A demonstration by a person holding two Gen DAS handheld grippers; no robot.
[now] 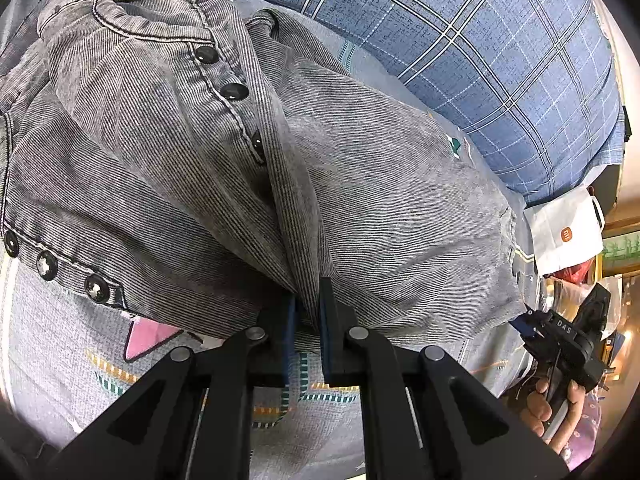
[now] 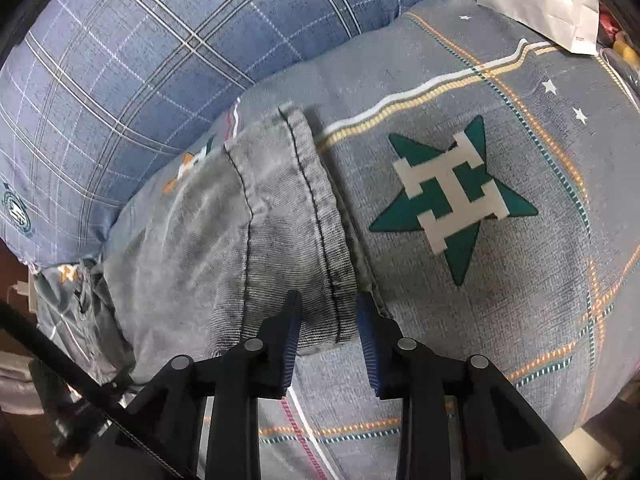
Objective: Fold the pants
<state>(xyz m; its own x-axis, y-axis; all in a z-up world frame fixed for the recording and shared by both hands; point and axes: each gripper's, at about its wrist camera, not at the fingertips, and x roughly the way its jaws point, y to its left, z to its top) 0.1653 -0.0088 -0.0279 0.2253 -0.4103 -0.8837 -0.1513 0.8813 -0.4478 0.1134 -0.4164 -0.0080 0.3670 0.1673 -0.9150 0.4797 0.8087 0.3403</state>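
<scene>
Grey denim pants (image 1: 192,168) with dark metal studs lie on a grey patterned bedsheet (image 1: 60,352). My left gripper (image 1: 307,300) is shut on a bunched fold of the pants near the crotch. The right gripper shows in the left wrist view (image 1: 532,326) at the leg hem, held by a hand. In the right wrist view the stitched leg hem (image 2: 320,240) lies between the fingers of my right gripper (image 2: 330,312). Its jaws stand apart on either side of the hem and do not press it.
A blue plaid pillow (image 1: 480,60) lies behind the pants, also in the right wrist view (image 2: 140,60). A white paper bag (image 1: 564,236) sits at the bed's right edge. The sheet bears a green star (image 2: 452,196). Clutter lies beyond the bed's left edge (image 2: 60,360).
</scene>
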